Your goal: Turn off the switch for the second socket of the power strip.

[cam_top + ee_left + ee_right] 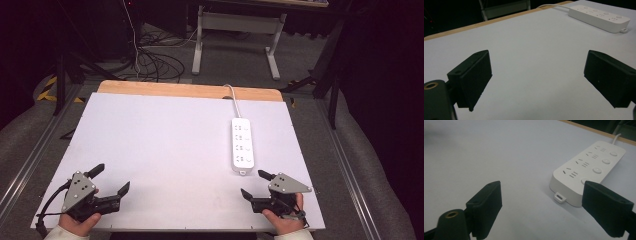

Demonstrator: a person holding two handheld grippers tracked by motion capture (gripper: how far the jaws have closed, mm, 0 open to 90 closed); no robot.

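Observation:
A white power strip with several sockets and round buttons lies flat on the right half of the white table. Its white cord runs off the far edge. My left gripper rests near the front left corner, held by a hand, jaws wide open and empty. My right gripper sits near the front right, just short of the strip's near end, open and empty. In the right gripper view the power strip lies ahead and right of my right gripper. In the left gripper view the power strip lies far ahead, beyond my left gripper.
A wooden strip borders the table's far edge. Beyond it, on the floor, are tangled cables and a white desk frame. Grey padded rails flank the table's sides.

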